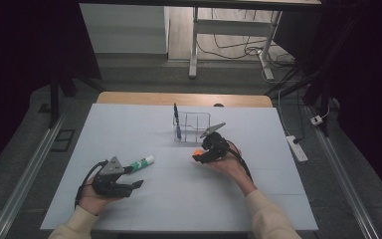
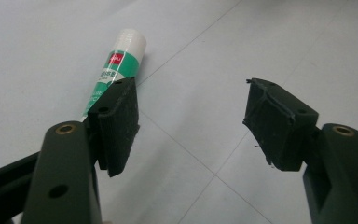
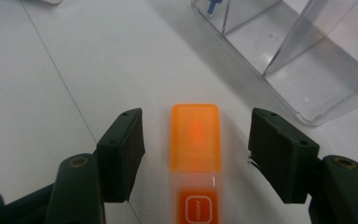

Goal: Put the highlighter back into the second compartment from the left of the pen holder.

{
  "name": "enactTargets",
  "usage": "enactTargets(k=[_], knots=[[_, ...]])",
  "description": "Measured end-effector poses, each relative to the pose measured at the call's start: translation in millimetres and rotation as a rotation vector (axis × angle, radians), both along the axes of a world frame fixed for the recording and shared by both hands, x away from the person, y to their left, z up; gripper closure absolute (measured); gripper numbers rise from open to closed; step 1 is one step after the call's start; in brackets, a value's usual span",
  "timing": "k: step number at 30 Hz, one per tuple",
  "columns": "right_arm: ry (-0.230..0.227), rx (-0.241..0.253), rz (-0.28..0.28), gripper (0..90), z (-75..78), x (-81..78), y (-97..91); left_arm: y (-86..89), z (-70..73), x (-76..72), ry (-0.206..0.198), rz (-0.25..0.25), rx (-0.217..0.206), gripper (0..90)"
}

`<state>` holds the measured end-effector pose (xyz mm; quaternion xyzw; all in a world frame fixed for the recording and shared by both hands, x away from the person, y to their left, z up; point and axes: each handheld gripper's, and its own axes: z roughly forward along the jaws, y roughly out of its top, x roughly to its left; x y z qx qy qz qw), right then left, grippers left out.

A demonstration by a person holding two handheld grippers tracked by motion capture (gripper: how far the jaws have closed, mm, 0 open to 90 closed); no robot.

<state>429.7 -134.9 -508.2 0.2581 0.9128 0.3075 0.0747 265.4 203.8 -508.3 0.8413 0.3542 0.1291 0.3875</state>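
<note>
An orange-capped marker (image 3: 196, 135) with a translucent body and an orange label lies on the white table. My right gripper (image 3: 196, 114) is open, one jaw on each side of the marker with gaps to both. From above, the right gripper (image 1: 199, 157) sits at the table's middle, the marker's orange cap (image 1: 197, 153) at its tips. A green and white glue stick (image 2: 119, 65) lies just beyond my left gripper's left jaw, outside the gap. The left gripper (image 2: 191, 88) is open over bare table. From above, the left gripper (image 1: 134, 177) rests right below the glue stick (image 1: 142, 162).
A clear plastic organizer (image 1: 195, 127) with several compartments stands behind the right gripper, a blue pen (image 1: 177, 122) upright in its left compartment. In the right gripper view the organizer (image 3: 307, 60) is close at the upper right. The white tabletop (image 1: 179, 199) has its front edge near the person's sleeves.
</note>
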Motion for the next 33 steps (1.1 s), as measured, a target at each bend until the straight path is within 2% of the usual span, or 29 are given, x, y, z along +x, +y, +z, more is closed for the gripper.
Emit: enactTargets(k=[4,11,18,21,30,33], knots=[[0.005,-0.036,0.006,38.8,-1.7,-1.6,2.9,0.7,0.2,-0.2,-0.002,0.000,0.000,35.1],[0.013,-0.049,0.007,43.7,-3.5,-1.5,3.6,1.4,-0.4,0.1,-0.002,0.000,0.002,35.0],[-0.004,-0.086,-0.009,52.4,-4.9,-2.2,5.1,1.2,-0.9,-0.1,-0.003,0.000,0.006,35.0],[-0.006,-0.085,-0.002,63.2,-4.4,-3.0,5.1,1.5,-0.9,-0.1,-0.003,0.001,0.006,35.0],[0.000,-0.076,0.004,64.1,-3.3,-2.6,2.9,3.0,-1.8,0.4,0.000,0.005,0.003,35.0],[-0.013,-0.059,0.001,64.1,-0.5,-3.2,1.3,3.4,-1.6,0.3,-0.001,0.005,-0.001,35.0]])
